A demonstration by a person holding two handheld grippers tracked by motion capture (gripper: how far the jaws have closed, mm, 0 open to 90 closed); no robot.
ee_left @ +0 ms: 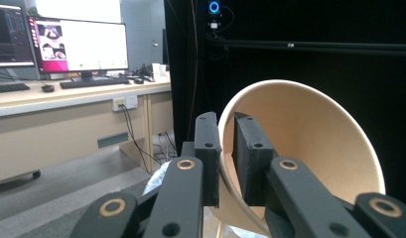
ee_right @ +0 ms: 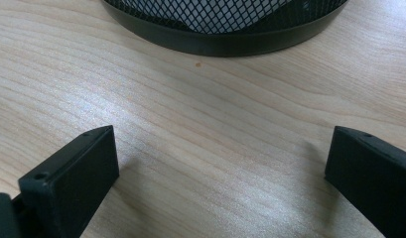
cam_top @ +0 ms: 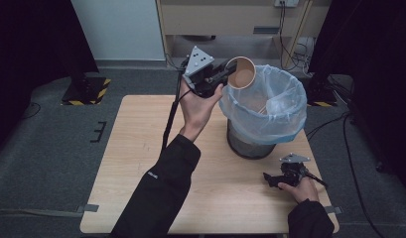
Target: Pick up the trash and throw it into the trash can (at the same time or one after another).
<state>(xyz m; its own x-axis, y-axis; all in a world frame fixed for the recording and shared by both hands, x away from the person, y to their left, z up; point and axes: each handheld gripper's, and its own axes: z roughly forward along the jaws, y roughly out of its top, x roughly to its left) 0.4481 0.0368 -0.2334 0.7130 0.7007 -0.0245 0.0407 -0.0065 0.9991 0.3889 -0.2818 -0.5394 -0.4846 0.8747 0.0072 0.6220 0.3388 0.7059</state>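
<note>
Mesh bin (cam_top: 250, 144) with blue liner stands at table's (cam_top: 141, 163) far right. Paper cup (cam_top: 241, 73), wall pinched by left gripper (cam_top: 225, 74), hangs tilted above the near-left rim (mouth facing camera). Right gripper (cam_top: 271, 179) rests gaping, empty, beside the bin base.
</note>
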